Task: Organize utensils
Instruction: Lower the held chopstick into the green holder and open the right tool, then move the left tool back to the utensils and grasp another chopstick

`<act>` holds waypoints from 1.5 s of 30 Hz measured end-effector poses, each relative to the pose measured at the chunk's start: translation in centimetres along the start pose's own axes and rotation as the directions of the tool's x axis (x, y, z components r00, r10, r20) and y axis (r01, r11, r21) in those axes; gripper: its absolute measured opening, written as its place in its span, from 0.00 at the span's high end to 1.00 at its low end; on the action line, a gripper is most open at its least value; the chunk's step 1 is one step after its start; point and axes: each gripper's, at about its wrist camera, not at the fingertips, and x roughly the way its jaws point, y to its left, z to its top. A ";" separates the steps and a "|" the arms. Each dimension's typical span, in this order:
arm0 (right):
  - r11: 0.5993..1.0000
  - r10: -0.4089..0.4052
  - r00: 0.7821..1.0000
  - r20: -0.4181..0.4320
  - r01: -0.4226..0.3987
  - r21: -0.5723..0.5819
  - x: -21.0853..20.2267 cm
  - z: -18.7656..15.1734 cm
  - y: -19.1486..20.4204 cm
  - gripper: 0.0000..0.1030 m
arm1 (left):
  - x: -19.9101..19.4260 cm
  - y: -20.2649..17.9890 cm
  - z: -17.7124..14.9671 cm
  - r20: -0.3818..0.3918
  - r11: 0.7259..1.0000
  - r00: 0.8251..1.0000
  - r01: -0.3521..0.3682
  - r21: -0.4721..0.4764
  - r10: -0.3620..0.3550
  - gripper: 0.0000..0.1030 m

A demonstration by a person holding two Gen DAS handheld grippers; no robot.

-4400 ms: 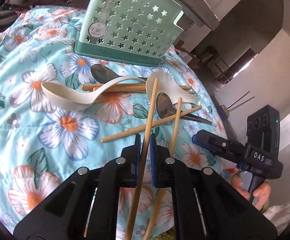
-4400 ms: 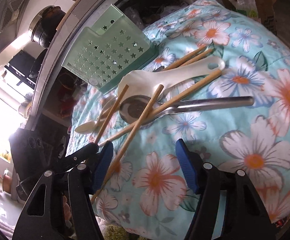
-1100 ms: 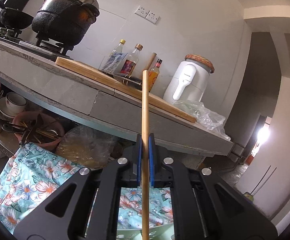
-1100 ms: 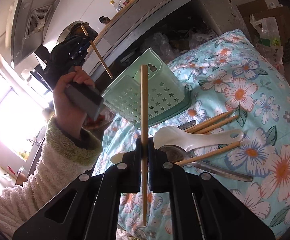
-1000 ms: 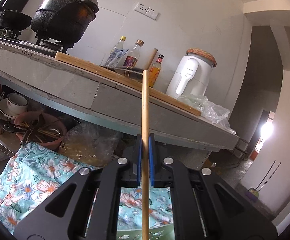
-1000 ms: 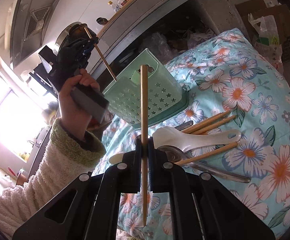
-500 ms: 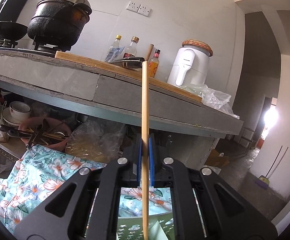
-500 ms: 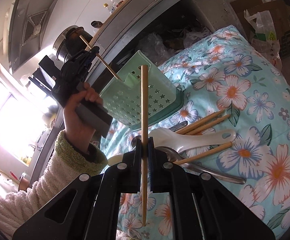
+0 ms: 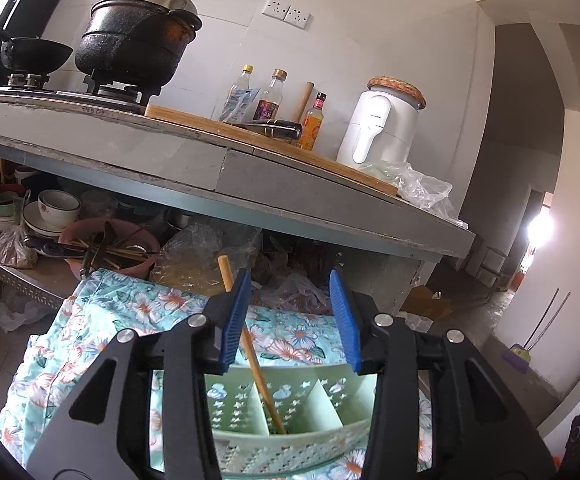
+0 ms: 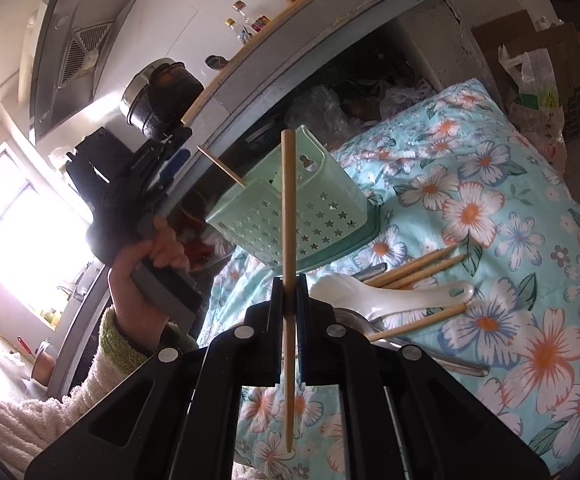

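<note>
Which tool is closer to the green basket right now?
Left. The left tool is right above the green basket, opening, with a chopstick standing inside it. The right tool is farther back, gripping another chopstick.

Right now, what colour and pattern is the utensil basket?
Pale mint green basket with star-shaped cut-outs, clearest in the right wrist view.

Two tools: the left tool (image 9: 290, 316) and the right tool (image 10: 290, 300). One green holder (image 10: 309, 208). Five wooden chopsticks: one in the holder (image 9: 258, 368), one upright in the right tool (image 10: 288, 216), three on the floral cloth (image 10: 529, 216), the nearest at (image 10: 421, 322). One white spoon (image 10: 393, 294). Three bottles (image 9: 274, 94) on the surface (image 9: 194, 156).
</note>
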 end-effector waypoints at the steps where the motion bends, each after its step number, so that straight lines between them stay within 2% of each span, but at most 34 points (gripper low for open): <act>1: 1.000 0.012 1.000 0.016 -0.011 -0.016 -0.3 0.5 0.5 0.94 | -0.8 0.1 -0.1 -0.013 1.000 1.000 -0.006 0.007 0.006 0.57; 7: 0.989 0.048 0.989 0.138 -0.028 -0.145 -1.9 4.8 4.5 0.94 | -6.0 1.4 -1.3 -0.057 1.000 0.998 -0.023 0.001 0.023 0.46; 13: 0.962 0.073 0.955 0.289 0.008 -0.272 -2.3 10.3 9.3 0.94 | -10.4 2.9 -4.1 -0.074 0.999 0.997 -0.034 -0.005 0.033 0.35; 16: 0.944 0.047 0.936 0.348 0.072 -0.321 -0.9 12.6 11.4 0.94 | -11.9 3.3 -5.7 -0.087 1.000 0.996 -0.031 -0.002 0.030 0.31; 22: 0.920 0.037 0.920 0.390 0.122 -0.374 4.3 15.6 13.2 0.94 | -13.7 4.2 -8.6 -0.126 1.000 0.992 -0.006 0.004 0.007 0.27; 25: 0.898 0.005 0.918 0.397 0.170 -0.405 7.5 15.9 13.3 0.94 | -14.1 4.6 -10.1 -0.165 1.000 0.986 0.010 0.001 -0.009 0.27; 29: 0.889 -0.043 0.934 0.355 0.198 -0.413 11.5 15.1 11.9 0.94 | -14.1 4.8 -11.7 -0.214 1.000 0.977 0.009 0.006 -0.008 0.26; 34: 0.873 -0.121 0.973 0.197 0.198 -0.445 15.4 13.3 10.0 0.93 | -14.5 4.8 -13.7 -0.257 0.999 0.966 0.015 0.028 -0.007 0.25; 35: 0.872 -0.132 0.976 0.175 0.198 -0.447 15.6 13.1 9.7 0.90 | -14.6 4.7 -14.0 -0.264 0.999 0.965 0.016 0.039 -0.005 0.25; 37: 0.879 -0.137 0.978 0.159 0.194 -0.436 15.1 13.0 9.1 0.75 | -14.7 4.5 -14.5 -0.269 0.998 0.963 0.019 0.062 -0.001 0.24; 38: 0.886 -0.128 0.979 0.162 0.186 -0.424 14.5 13.1 8.8 0.63 | -14.8 4.4 -14.6 -0.270 0.997 0.963 0.019 0.072 0.001 0.23; 42: 0.908 -0.101 0.978 0.184 0.166 -0.385 11.9 13.9 8.1 0.55 | -14.7 4.3 -14.9 -0.277 0.997 0.961 0.028 0.075 -0.006 0.23; 45: 0.919 -0.086 0.976 0.201 0.155 -0.362 9.5 14.4 7.6 0.53 | -14.4 4.2 -15.0 -0.288 0.997 0.958 0.034 0.065 -0.014 0.23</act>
